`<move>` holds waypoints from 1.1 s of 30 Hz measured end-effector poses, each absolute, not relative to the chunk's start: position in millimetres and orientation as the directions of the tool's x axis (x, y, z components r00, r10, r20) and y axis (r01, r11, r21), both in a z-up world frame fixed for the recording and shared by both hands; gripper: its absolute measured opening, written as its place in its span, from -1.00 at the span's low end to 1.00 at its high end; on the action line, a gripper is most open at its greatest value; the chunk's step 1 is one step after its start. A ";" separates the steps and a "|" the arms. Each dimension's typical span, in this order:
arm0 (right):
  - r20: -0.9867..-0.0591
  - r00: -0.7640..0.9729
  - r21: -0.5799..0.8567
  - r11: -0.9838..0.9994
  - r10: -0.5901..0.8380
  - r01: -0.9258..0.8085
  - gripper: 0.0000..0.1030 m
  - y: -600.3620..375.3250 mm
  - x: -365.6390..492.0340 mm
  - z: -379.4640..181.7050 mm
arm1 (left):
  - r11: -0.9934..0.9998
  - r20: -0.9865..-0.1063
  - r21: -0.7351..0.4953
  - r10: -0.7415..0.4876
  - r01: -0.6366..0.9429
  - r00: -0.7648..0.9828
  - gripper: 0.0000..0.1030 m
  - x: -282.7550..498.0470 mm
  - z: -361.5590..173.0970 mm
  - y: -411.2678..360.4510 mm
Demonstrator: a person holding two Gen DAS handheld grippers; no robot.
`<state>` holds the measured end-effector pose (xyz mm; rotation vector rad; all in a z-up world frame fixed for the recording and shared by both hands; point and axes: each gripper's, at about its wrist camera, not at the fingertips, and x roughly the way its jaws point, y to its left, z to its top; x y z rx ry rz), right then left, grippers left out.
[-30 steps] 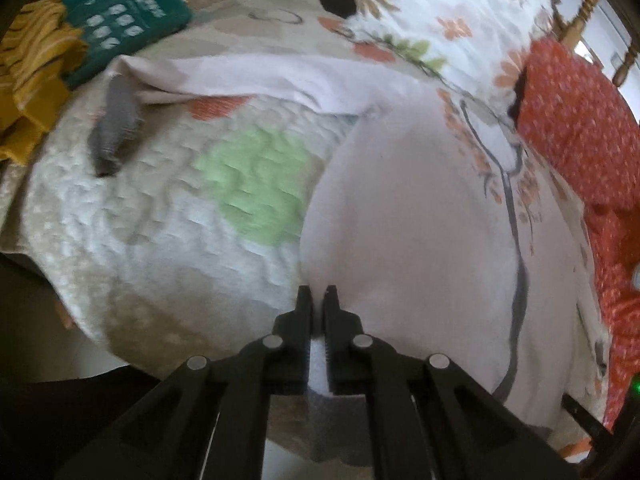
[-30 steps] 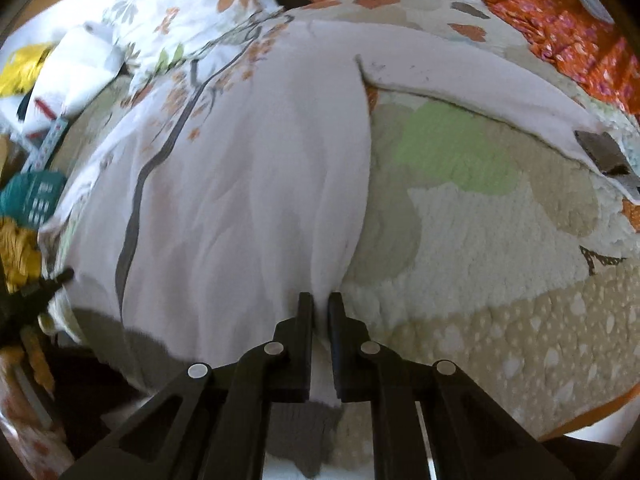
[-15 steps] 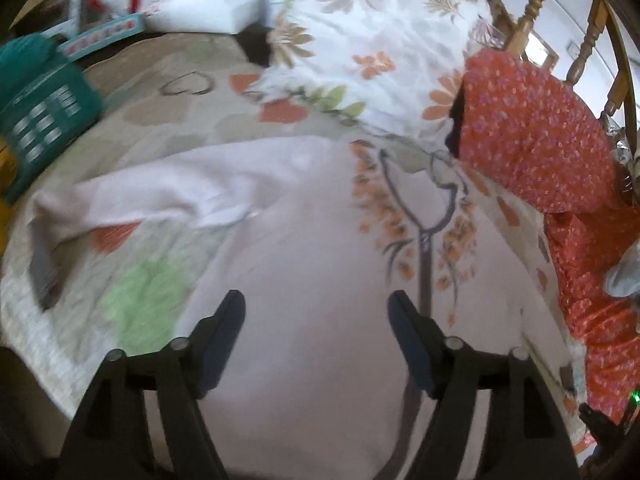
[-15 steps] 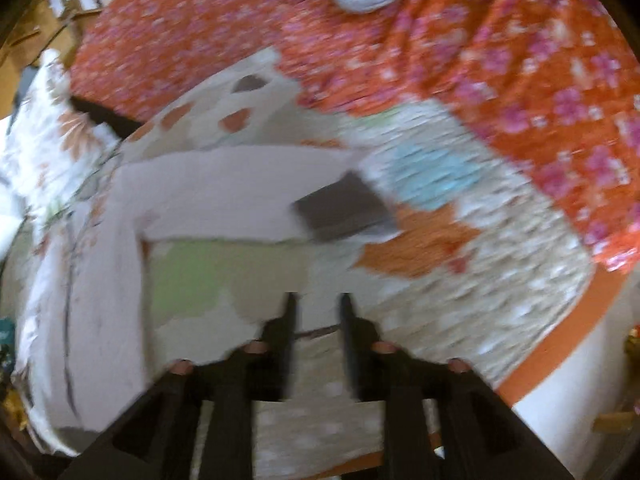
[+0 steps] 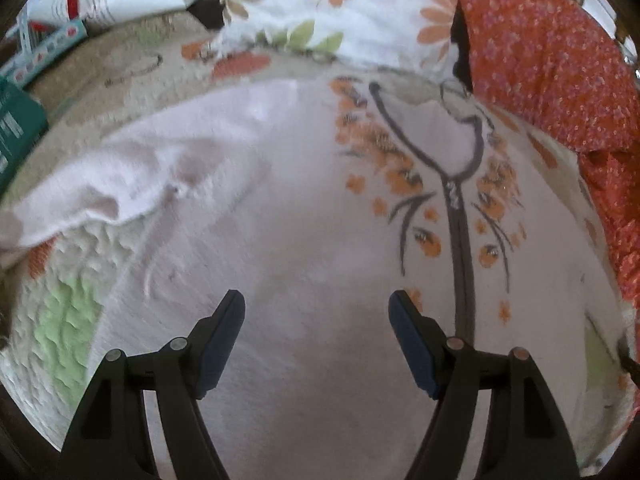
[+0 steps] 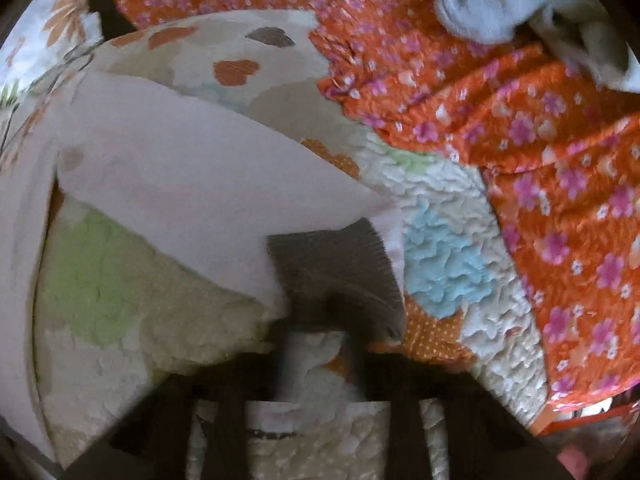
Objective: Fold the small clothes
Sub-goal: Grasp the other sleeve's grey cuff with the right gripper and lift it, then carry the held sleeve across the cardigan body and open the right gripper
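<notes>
I had the left gripper (image 5: 316, 312) spread wide and empty, hanging over the body of the pale top (image 5: 288, 208), just on the hem side of the printed tree (image 5: 456, 208). The top lay face up on the quilt (image 5: 64, 320), its chest panel flat. From the tree, one sleeve (image 5: 104, 196) ran off sideways, bunched and rumpled near the shoulder.

On the right camera, the right gripper (image 6: 318, 320) sat low over the grey cuff (image 6: 340, 268) of the other sleeve (image 6: 192, 184), which ran flat and straight from the top's body out across the quilt. The fingers were smeared with motion; they looked parted a little with quilt showing between them, but I could not tell whether they had caught any cloth.

My worries, as judgements only: closing on the cuff might pinch the quilt's puffy surface along with it and drag the bedding, and the orange floral cloth (image 6: 540, 160) lay close beside the cuff and could get swept in. If the sleeve came across while the left claw held nothing, the body could slide and skew the fold.

I counted one top, two sleeves, one visible cuff, two grippers, one quilt, one floral pillow (image 5: 340, 8) beyond the tree
</notes>
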<state>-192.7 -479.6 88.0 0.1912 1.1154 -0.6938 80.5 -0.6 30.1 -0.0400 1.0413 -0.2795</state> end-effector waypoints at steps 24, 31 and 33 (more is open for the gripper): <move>-0.760 0.589 0.514 0.301 -0.273 0.803 -0.55 -579.8 -325.5 112.4 | 0.956 -0.862 -0.067 -0.200 0.286 0.465 0.58 72.4 15.1 -19.2; -0.748 0.638 0.572 0.312 -0.182 0.759 -0.27 -536.4 -316.5 100.3 | 0.952 -0.860 -0.061 -0.203 0.301 0.468 0.62 70.4 14.6 -19.1; -0.784 0.597 0.536 0.301 -0.168 0.789 -0.16 -533.3 -306.7 87.3 | 0.951 -0.861 -0.066 -0.207 0.301 0.464 0.62 70.9 15.2 -18.2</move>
